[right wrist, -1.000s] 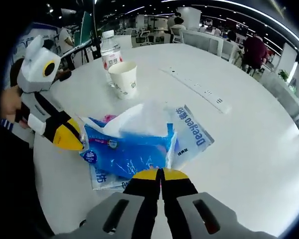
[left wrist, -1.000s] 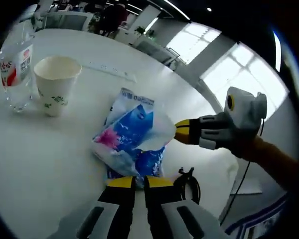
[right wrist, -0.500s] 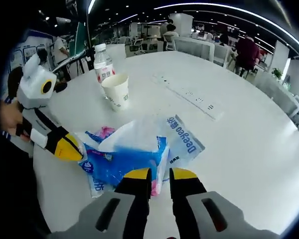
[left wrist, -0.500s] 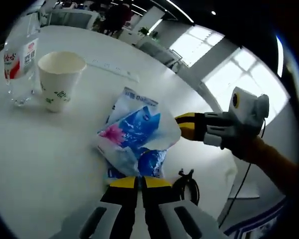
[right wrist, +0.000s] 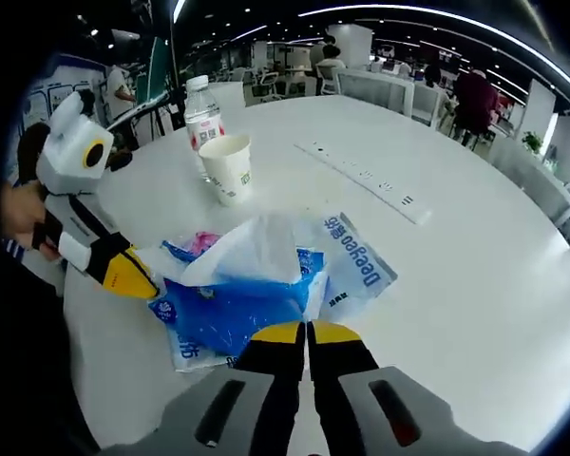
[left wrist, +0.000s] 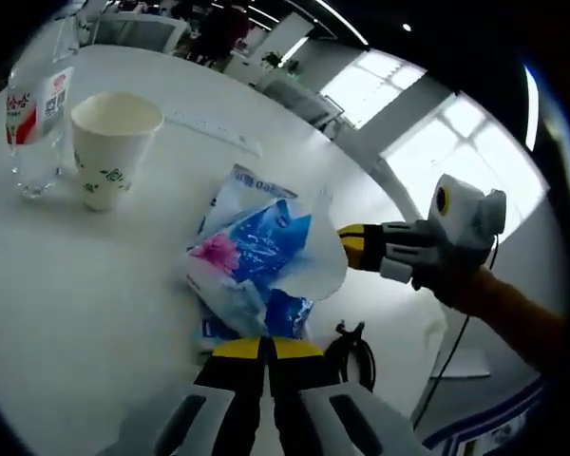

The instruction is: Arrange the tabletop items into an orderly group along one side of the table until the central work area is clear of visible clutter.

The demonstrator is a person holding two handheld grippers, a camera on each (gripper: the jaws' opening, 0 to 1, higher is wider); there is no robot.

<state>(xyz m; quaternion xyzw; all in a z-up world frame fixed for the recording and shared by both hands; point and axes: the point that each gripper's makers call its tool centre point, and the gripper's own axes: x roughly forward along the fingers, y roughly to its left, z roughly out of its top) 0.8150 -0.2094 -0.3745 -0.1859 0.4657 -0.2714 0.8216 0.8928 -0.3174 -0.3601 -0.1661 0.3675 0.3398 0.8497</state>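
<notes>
A blue soft tissue pack with white tissue bulging from its top lies on the white round table, partly on a flat white-and-blue Deeyeo pack. My left gripper is shut, its yellow tips pinching the blue pack's near edge; it enters the right gripper view from the left. My right gripper is shut at the pack's opposite edge and reaches in from the right in the left gripper view. A paper cup and a water bottle stand beyond.
A white power strip lies across the table behind the packs. A black cable loop sits by the table edge near my left gripper. Chairs, desks and people fill the room behind.
My right gripper was shut, opened half a second ago, and has shut again at the pack's edge. The pack's white top has puffed up a little. The left gripper stays shut.
</notes>
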